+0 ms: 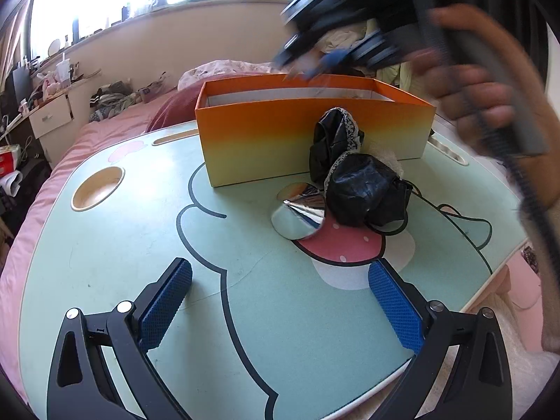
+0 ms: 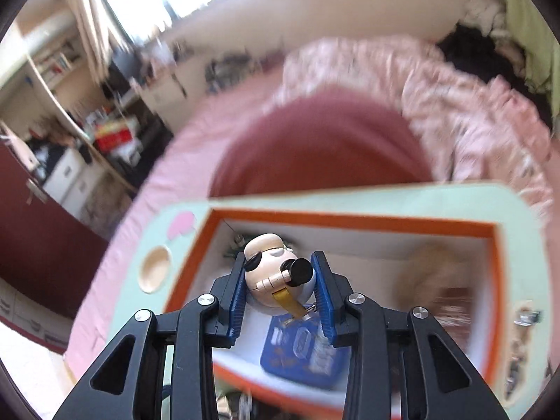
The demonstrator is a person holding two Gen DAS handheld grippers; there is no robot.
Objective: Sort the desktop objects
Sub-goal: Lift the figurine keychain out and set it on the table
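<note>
My right gripper [image 2: 280, 273] is shut on a wooden dog figure [image 2: 271, 273] with black ears and nose, held above the open orange box [image 2: 367, 222]. A blue packet [image 2: 301, 350] and a blurred brown thing [image 2: 427, 280] lie inside the box. In the left wrist view the right gripper [image 1: 308, 61] hangs blurred over the box's far rim [image 1: 280, 80]. My left gripper [image 1: 280, 280] is open and empty, low over the mint table [image 1: 140, 245]. A black crumpled bag with lace trim [image 1: 353, 168] and a silver cone [image 1: 299, 217] lie on the table before the box.
The table sits on a pink bed [image 1: 105, 129] and has a round cup recess [image 1: 98, 189] at its left. Bedding and clothes [image 2: 437, 87] lie beyond the box. A cluttered desk and drawers [image 1: 49, 112] stand at far left.
</note>
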